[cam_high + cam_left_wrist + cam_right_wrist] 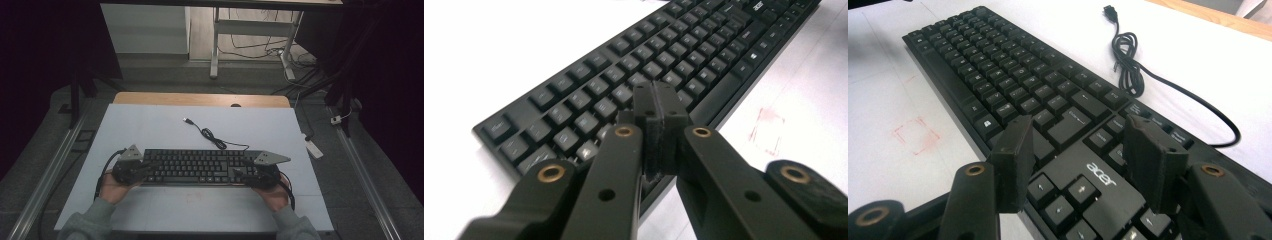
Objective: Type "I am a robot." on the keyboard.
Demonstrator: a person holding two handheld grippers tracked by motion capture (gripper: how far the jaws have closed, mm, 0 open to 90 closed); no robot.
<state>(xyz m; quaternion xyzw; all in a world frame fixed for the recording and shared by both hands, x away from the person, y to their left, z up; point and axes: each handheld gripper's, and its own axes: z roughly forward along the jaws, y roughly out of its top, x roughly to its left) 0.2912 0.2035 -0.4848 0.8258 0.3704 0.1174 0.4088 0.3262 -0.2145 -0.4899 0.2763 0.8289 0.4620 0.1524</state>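
From the high view: one black keyboard (200, 167) lies across the near part of the white table (150, 125), its single cable (212, 136) curling away behind it. Two tools flank it, left tool (145, 169) at its left end, right tool (239, 174) at its right.

Left gripper view: the left tool (656, 107) is clenched, pads pressed flat together over the keys, nothing between them.

Right gripper view: the right tool (1083, 150) hangs released, jaws apart above the arrow-key block, pinching nothing.

To shift this board well, I'd say both tools should take the ends evenly and lift level, minding the cable.
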